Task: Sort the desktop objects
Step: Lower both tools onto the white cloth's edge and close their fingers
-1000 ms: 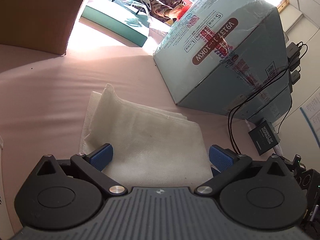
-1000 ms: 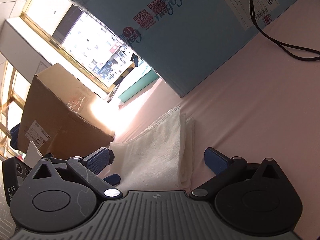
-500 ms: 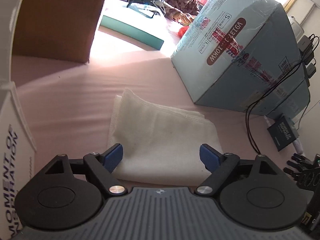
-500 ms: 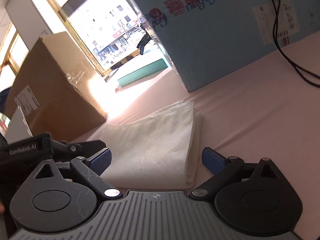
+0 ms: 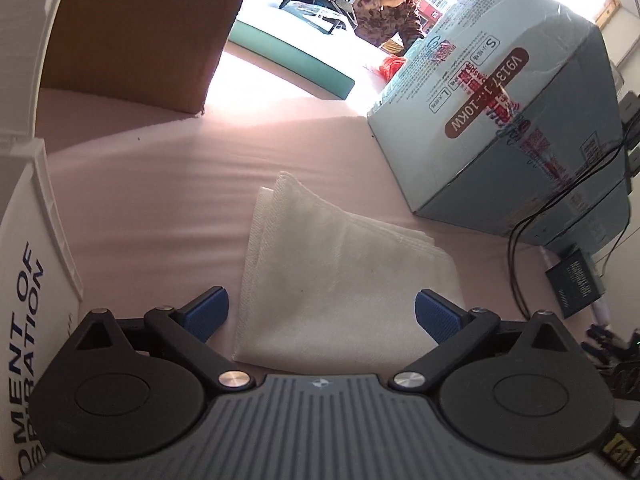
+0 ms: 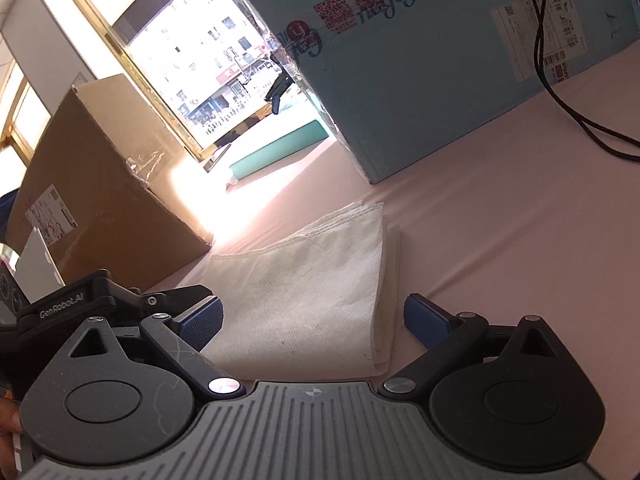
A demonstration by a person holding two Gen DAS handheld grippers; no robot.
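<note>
One item under inspection: I see a folded white cloth (image 5: pixel 340 280) lying flat on the pink table cover (image 5: pixel 160 184), layered edges turned toward the light-blue carton (image 5: pixel 500 120).
Cloth position: it sits between the brown cardboard box (image 5: pixel 140 32) and the carton, touching neither; in the right wrist view the cloth (image 6: pixel 312 280) lies just ahead of my tool.
Left gripper (image 5: pixel 322 312): released, blue pads spread to either side of the cloth's near edge, nothing between them clamped.
Right gripper (image 6: pixel 312 320): released too, jaws wide, straddling the cloth's near corner; whether a pad touches the fabric I cannot tell.
Tool proximity: the left gripper's black body (image 6: pixel 80 300) shows just beside my right tool's left finger.
Left margin: a white box with blue lettering (image 5: pixel 28 280) stands near the left gripper.
Right margin: black cables (image 5: pixel 560 208) hang down the carton's side to a small dark adapter (image 5: pixel 576 280).
Background: a person (image 5: pixel 388 4) sits at a far table beyond a green-edged pad (image 5: pixel 292 56).
</note>
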